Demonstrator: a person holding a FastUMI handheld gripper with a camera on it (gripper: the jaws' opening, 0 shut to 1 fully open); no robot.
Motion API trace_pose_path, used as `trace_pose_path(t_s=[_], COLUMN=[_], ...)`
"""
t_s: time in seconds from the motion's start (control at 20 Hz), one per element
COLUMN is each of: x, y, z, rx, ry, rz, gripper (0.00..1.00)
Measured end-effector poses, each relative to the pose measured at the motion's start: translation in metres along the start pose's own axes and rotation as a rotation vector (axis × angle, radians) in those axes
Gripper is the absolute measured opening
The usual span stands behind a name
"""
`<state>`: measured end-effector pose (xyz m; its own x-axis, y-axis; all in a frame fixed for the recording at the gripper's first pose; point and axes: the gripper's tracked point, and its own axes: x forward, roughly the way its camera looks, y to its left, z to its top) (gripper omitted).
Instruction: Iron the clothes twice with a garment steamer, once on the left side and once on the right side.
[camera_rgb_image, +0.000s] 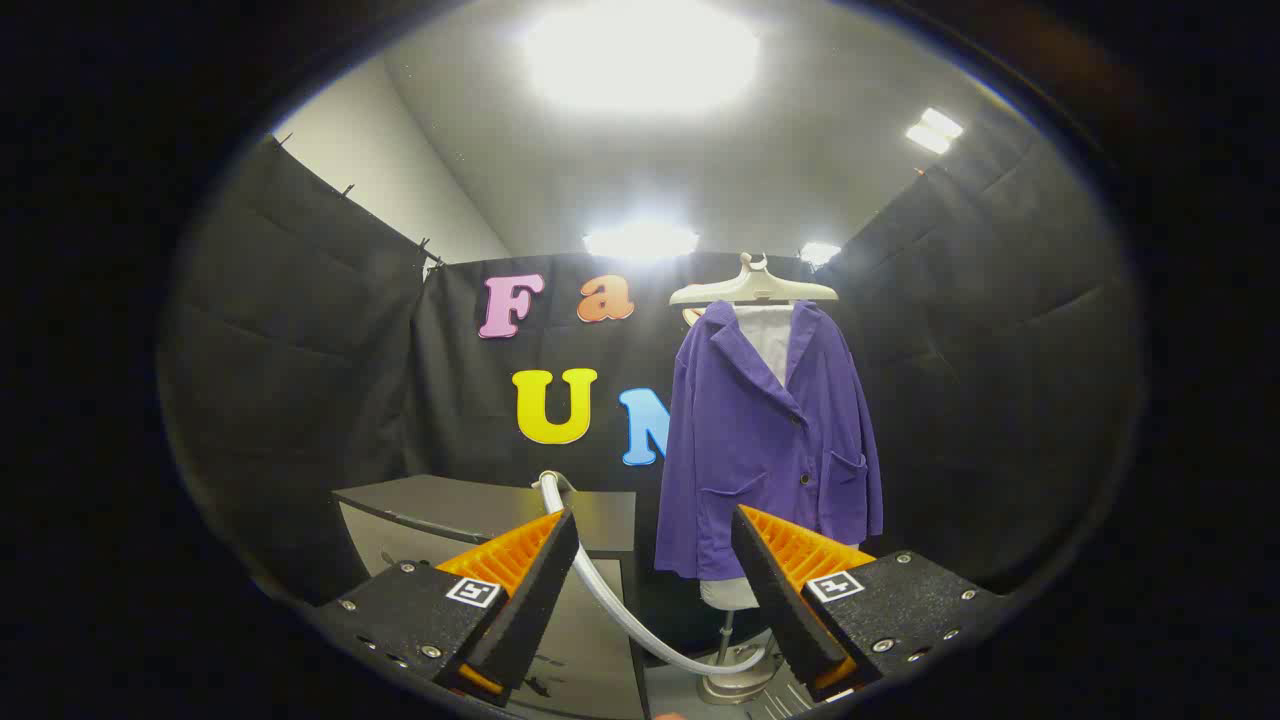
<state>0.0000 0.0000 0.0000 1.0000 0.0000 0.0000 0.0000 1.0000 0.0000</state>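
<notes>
Gripper: the gripper (655, 560) has its two fingers spread wide apart, released, with nothing between the pads; it faces the booth's back wall.
Jacket: a purple jacket (765, 440) hangs beyond the fingers, a little toward the right finger, well apart from both. It is buttoned, with lapels, two dark buttons down the front and patch pockets low on each side.
Form: the jacket sits on a pale dress form (768, 335) whose white chest shows in the neck opening and whose lower end (728, 592) shows under the hem.
Hanger piece: a cream hanger-shaped top (753, 288) spans the shoulders above the collar.
Stand: a thin metal pole runs down from the form to a round base (735, 685) on the floor, seen between the fingers.
Hose: a whitish hose (610, 600) rises by the far right corner of the table, curves down past the inner side of the left finger and sweeps across to the stand's base. Its steamer head I cannot make out.
Table: a dark table (470, 505) stands beyond the left finger, left of the jacket, its top bare where visible.
Lighting: bright ceiling lamps (640, 50) glare overhead.
</notes>
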Motion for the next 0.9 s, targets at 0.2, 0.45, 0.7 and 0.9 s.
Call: trace_pose_path(t_s=[0.2, 0.45, 0.7, 0.9], x=[-0.001, -0.002, -0.004, -0.004], y=[0.0, 0.0, 0.0, 0.005], z=[-0.002, -0.002, 0.002, 0.009], rx=[0.011, 0.006, -0.003, -0.007], ry=[0.007, 0.011, 0.007, 0.002], rz=[0.001, -0.002, -0.007, -0.001], gripper=[0.95, 0.94, 0.94, 0.95])
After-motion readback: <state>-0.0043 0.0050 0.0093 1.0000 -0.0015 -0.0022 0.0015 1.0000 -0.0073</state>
